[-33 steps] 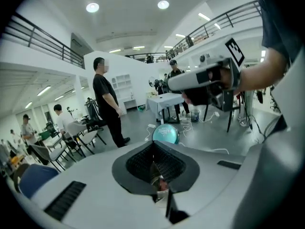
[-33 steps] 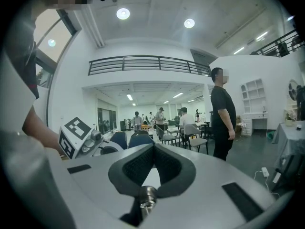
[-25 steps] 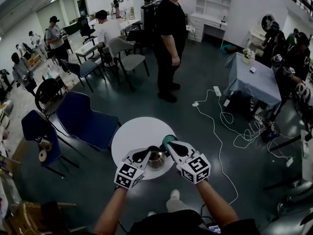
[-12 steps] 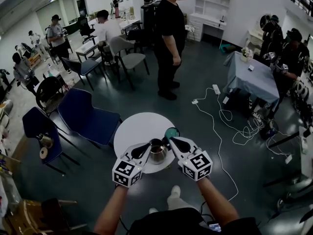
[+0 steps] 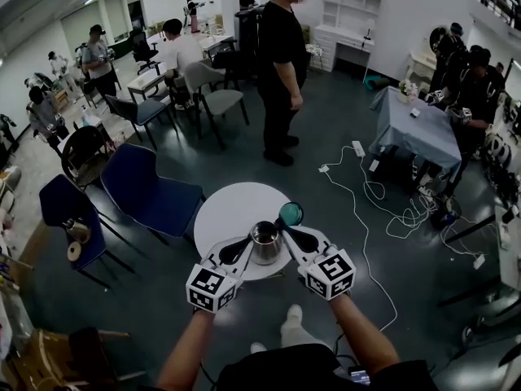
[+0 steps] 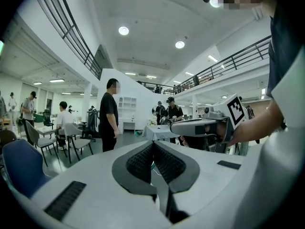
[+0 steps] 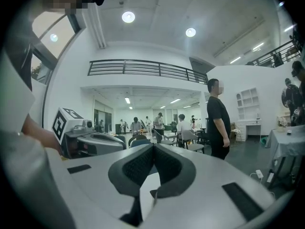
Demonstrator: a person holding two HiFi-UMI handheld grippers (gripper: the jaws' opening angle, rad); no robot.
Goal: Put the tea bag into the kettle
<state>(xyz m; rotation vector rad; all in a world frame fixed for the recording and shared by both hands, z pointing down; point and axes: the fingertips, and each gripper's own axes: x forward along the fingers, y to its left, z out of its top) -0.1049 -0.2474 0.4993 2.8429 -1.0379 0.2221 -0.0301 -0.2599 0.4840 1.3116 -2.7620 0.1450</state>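
Observation:
A shiny metal kettle (image 5: 264, 243) stands on the near part of a round white table (image 5: 232, 210). My left gripper (image 5: 247, 243) lies at its left side and my right gripper (image 5: 285, 233) at its right, both fingertips close to the kettle. A round teal thing (image 5: 290, 213) sits just beyond the right gripper's tip. Both gripper views look level across the room: the left gripper (image 6: 153, 144) and right gripper (image 7: 153, 147) each show ribbed pads pressed together with nothing between them. Each sees the other gripper (image 6: 200, 128) (image 7: 90, 141) alongside. No tea bag is visible.
A person in black (image 5: 281, 63) stands beyond the table. Blue chairs (image 5: 151, 194) are to the left of the table, and white cables (image 5: 374, 198) trail across the floor on the right. A cloth-covered table (image 5: 415, 133) is at the far right. Seated people and desks fill the back left.
The table, kettle and teal thing have slid up the picture, and the teal thing shows more fully beyond the right gripper's tip. Both grippers stayed shut on either side of the kettle.

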